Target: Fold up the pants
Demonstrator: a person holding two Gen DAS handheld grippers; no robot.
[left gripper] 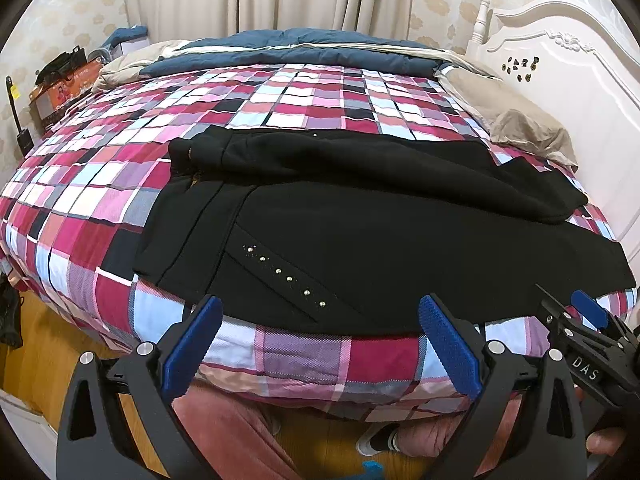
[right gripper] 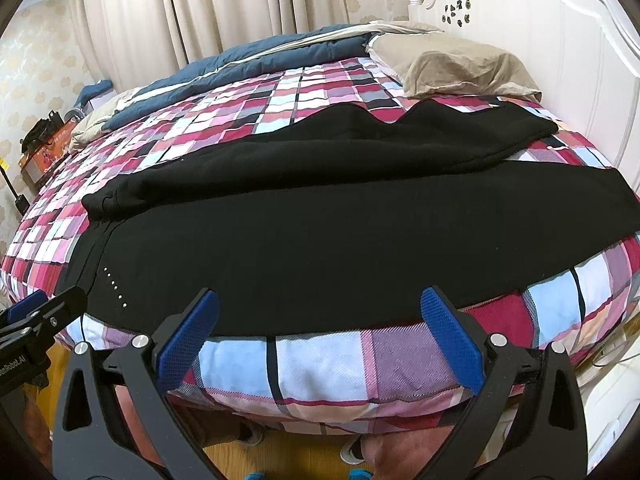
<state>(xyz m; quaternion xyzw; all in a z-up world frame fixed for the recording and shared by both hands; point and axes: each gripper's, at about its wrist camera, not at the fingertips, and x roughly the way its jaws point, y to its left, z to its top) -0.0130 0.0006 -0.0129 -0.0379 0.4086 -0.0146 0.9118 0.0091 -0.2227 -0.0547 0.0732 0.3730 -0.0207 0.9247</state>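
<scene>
Left wrist view: my left gripper has jaws wide apart, holding nothing, low centre. Black pants lie mid-frame on the bed, legs side by side, looks barely started.

Right wrist view: right gripper jaws apart too, empty. All folds appear left.

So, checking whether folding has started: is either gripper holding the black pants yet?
No: the left gripper and right gripper both hang open short of the black pants, gripping nothing.
</scene>
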